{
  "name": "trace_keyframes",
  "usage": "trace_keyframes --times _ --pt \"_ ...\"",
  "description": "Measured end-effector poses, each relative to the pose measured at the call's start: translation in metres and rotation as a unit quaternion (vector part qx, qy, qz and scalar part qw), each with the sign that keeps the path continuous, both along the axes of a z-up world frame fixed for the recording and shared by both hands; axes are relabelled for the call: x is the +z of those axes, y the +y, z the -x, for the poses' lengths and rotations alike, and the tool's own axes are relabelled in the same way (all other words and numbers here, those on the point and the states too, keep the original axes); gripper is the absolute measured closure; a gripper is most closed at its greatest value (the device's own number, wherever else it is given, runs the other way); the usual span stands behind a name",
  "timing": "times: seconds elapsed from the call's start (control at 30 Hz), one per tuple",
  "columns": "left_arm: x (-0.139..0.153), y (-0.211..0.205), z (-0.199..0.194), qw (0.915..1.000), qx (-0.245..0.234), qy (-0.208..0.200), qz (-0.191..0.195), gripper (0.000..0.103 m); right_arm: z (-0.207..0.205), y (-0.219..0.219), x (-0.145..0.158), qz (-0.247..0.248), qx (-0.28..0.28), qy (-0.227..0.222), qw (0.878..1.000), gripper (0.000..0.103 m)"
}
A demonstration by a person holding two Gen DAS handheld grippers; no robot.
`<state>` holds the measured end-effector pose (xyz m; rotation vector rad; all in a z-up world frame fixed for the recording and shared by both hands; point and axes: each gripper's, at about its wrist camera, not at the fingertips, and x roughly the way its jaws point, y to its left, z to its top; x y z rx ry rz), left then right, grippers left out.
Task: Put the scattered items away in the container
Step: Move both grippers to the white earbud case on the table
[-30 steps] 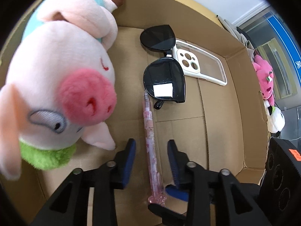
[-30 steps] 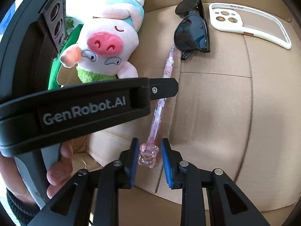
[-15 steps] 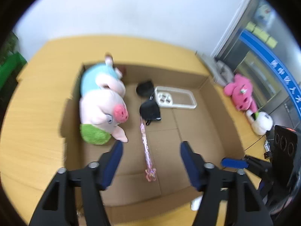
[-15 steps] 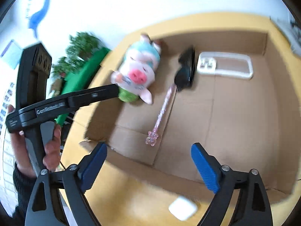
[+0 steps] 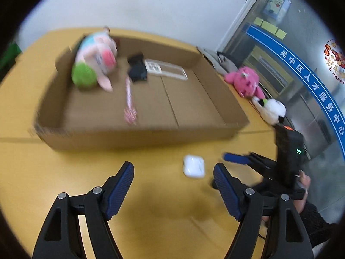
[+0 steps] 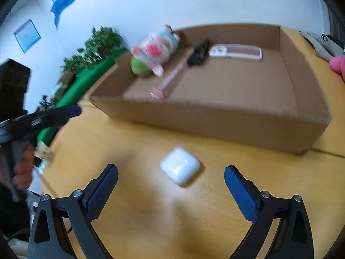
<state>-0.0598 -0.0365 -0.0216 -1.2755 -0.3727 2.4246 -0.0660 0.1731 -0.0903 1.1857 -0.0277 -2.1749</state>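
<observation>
A shallow cardboard box (image 5: 140, 138) (image 6: 215, 116) stands on the yellow table. Inside lie a pink pig plush (image 5: 97, 62) (image 6: 153, 54), black sunglasses (image 5: 137, 69) (image 6: 198, 54), a white phone case (image 5: 166, 70) (image 6: 236, 51) and a pink pen (image 5: 129, 99) (image 6: 170, 79). A white earbud case (image 5: 193, 166) (image 6: 180, 165) lies on the table in front of the box. My left gripper (image 5: 173, 177) is open and empty, just near of the case. My right gripper (image 6: 171, 179) is open and empty, its jaws either side of the case, slightly short of it.
A pink plush (image 5: 244, 79) and a white plush (image 5: 272, 110) lie on the table right of the box. Grey cloth (image 6: 323, 43) lies at the far right. Green plants (image 6: 94, 45) stand beyond the table's left edge. The right gripper's body (image 5: 286, 159) shows in the left wrist view.
Both grippers have pulled back out of the box and opened wide. The right gripper let go of the pink pen, which stays in the box. The white earbud case has come into view.
</observation>
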Motion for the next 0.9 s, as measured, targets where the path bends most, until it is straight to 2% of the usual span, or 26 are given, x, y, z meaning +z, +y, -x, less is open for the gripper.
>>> trace_keyframes --times 0.2,0.3,0.47,0.67,0.9 --pt "-0.034 0.01 -0.01 0.999 0.0 -0.04 -0.021 0.027 0.007 -0.008 -0.019 -0.015 -0.02 0.002 1.0 0.006" --pt "-0.041 0.009 -0.012 0.9985 0.006 -0.049 -0.024 0.027 0.008 -0.015 -0.022 -0.032 -0.024 0.012 0.999 0.013" --pt "-0.047 0.003 -0.011 0.9976 0.01 -0.055 -0.042 0.027 -0.001 -0.028 -0.024 -0.076 -0.005 0.039 0.996 0.038" --pt "-0.057 0.004 -0.002 0.9961 0.007 -0.072 -0.05 0.027 -0.019 -0.024 -0.026 -0.097 0.007 0.054 0.994 0.057" --pt "-0.074 0.024 0.023 0.9909 -0.029 -0.106 -0.077 0.027 -0.034 -0.017 -0.026 -0.096 0.008 0.057 0.994 0.057"
